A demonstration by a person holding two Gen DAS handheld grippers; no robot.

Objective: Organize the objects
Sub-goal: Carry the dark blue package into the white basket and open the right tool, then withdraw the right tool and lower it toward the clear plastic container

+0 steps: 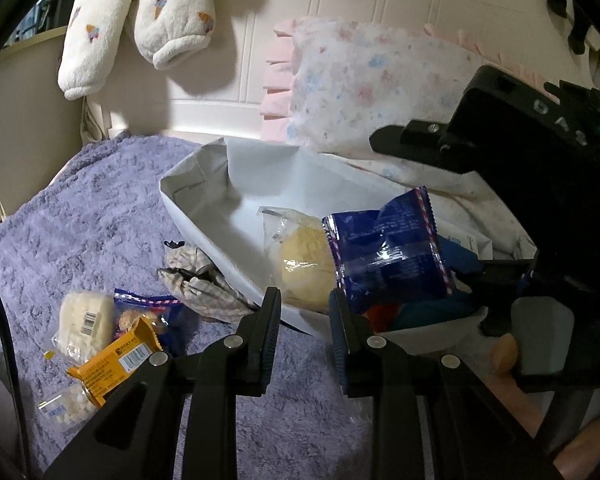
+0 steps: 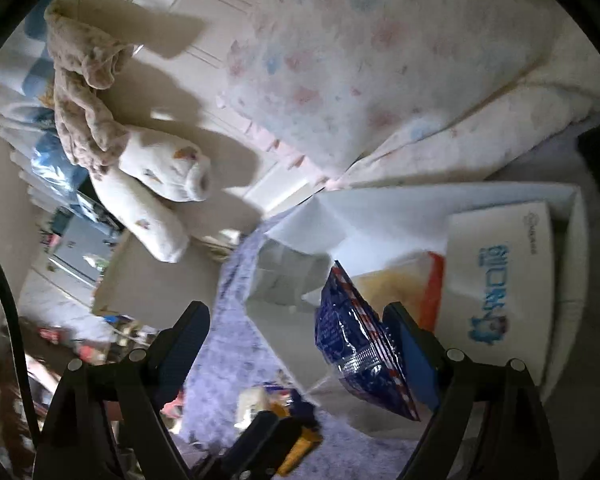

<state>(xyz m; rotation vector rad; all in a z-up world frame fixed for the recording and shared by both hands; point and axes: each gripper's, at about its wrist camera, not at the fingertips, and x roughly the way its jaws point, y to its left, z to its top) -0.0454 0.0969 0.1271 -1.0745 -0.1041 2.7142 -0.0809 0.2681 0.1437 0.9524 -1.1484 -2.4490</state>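
**Blue packet over the white box**

My right gripper (image 2: 300, 316) has its fingers wide apart. The crinkled blue foil snack packet (image 2: 360, 344) lies against the inner pad of only one finger (image 2: 410, 344), the one on the right of the wrist view; the other finger is well apart from it. I cannot tell if the packet is really supported by that pad or only touches it. In my left wrist view the same blue packet (image 1: 384, 256) is above the near part of the white cardboard box (image 1: 204, 216).

My left gripper (image 1: 305, 310) is also open, with a moderate gap between the fingers and nothing between them. It points at the near wall of the box.

Inside the box I see a round pale yellow bun in clear plastic wrap (image 1: 300, 256), just beside the blue packet. The right wrist view shows also a white paper pack with blue print (image 2: 500, 276) lying in the box, and next to it a pack with an orange edge (image 2: 428, 280).

The box stands on a fluffy lilac blanket (image 1: 80, 220). On the blanket, left of the box, there is a small group: a white wrapped snack with a barcode (image 1: 86, 320), a yellow-orange packet (image 1: 116, 364), a clear bag of small white pieces (image 1: 66, 404), and a checked cloth (image 1: 204, 284) touching the box wall.

Behind the box a floral pillow with pink frill (image 1: 380, 88) leans, and white plush legs (image 1: 140, 28) hang above.
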